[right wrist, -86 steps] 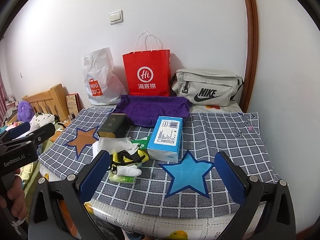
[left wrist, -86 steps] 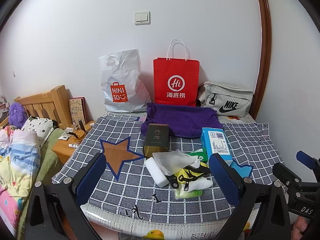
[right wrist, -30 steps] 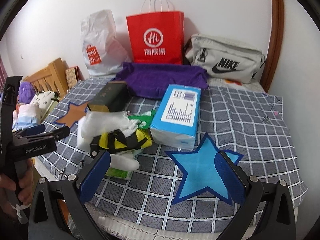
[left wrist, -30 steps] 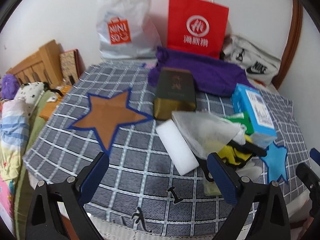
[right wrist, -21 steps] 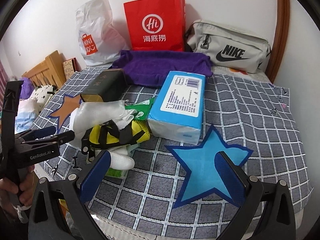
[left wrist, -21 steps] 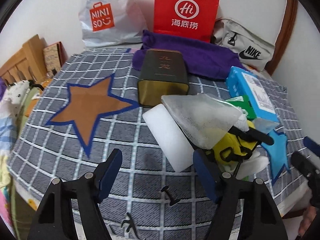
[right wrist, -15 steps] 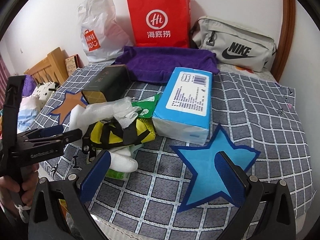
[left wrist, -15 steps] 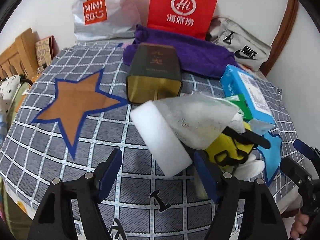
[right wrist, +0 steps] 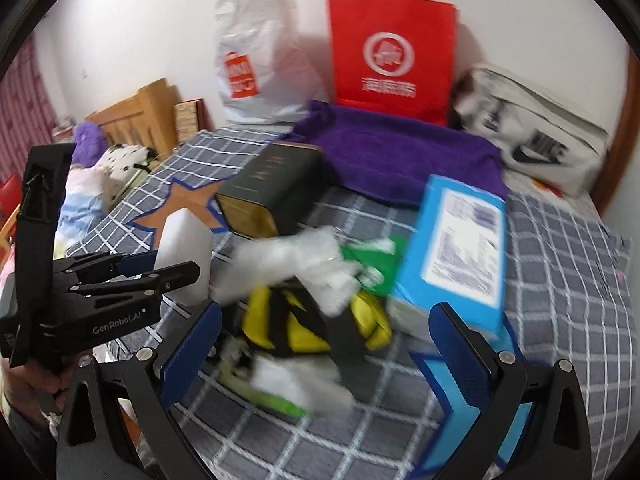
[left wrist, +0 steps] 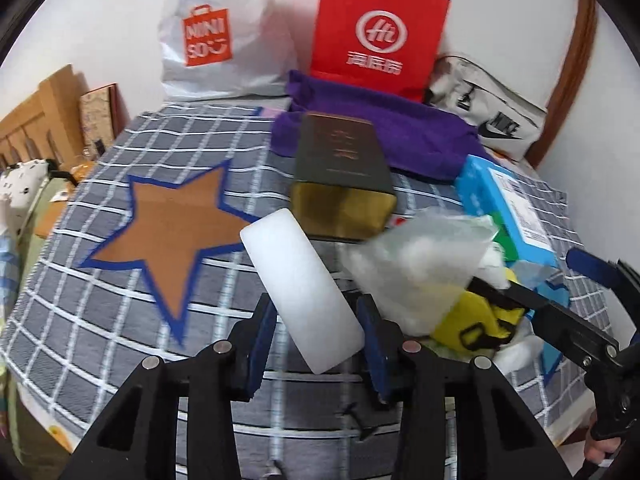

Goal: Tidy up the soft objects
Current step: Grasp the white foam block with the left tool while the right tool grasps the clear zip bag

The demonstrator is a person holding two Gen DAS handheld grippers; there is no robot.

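A white sponge block (left wrist: 296, 276) lies on the checked cloth (left wrist: 120, 320), its near end between the blue pads of my left gripper (left wrist: 316, 308). The jaws are closing and both pads touch its sides. From the right wrist view the sponge (right wrist: 184, 248) stands tilted in that gripper (right wrist: 176, 268). My right gripper (right wrist: 326, 312) hangs open over a pile: a yellow pouch with black straps (right wrist: 304, 328), a crumpled clear plastic bag (right wrist: 296, 256) and a blue tissue pack (right wrist: 460, 252). Its fingers (left wrist: 520, 296) reach into the left wrist view over the pouch (left wrist: 472, 320).
A dark box with a gold end (left wrist: 340, 176) lies behind the sponge, and a purple towel (left wrist: 392, 128) beyond it. A white shopping bag (left wrist: 216, 40), a red paper bag (left wrist: 376, 32) and a grey waist bag (left wrist: 492, 120) line the wall. Orange star (left wrist: 168, 224), blue star (right wrist: 460, 400).
My left gripper has moved forward and down onto the sponge and narrowed from wide open to touching it. The right gripper has moved left over the pile, still wide.
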